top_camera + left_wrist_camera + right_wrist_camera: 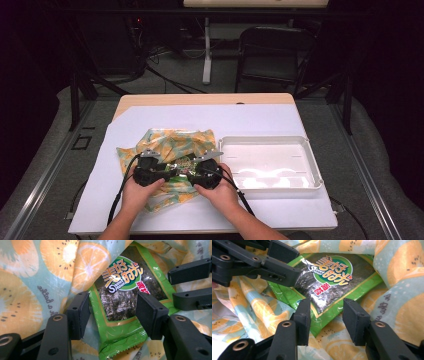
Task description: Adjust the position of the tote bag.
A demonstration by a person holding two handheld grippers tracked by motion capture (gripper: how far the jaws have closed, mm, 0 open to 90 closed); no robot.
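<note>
Centrally placed: green seaweed snack packet (122,297), flat on a fruit-print cloth (37,285), label up, dark contents visible through the clear window, crimped edge toward 6 o'clock in the left gripper view. Seen again in the right gripper view (329,287), turned so one corner points to 6 o'clock, cloth folds rising at 3 o'clock. From the high view, just a small green patch (181,165) between the two tools, at about 7 o'clock from the table's middle. Left gripper (112,312) straddling the packet's lower half, jaws spread wide, one pad at 9 o'clock just off the packet's edge, the other at 3 o'clock over its right side; pressing not evident, nothing gripped. Right gripper (325,317) likewise well open, pads either side of the packet's near corner, apart from the foil, nothing held. Also visible in the high view: left gripper (148,167) and right gripper (205,167) side by side over the cloth (165,142), a hand behind each, forearms entering from 6 o'clock. Other tool's black jaws crossing at 10 o'clock in the right gripper view and at 3 o'clock in the left gripper view. Farther out at 3 o'clock of the cloth: white tray (310,165), just beside it. Underneath everything, white sheet (225,120) over a wooden table (200,99). Beyond at 12 o'clock, dark chair (275,50).
</note>
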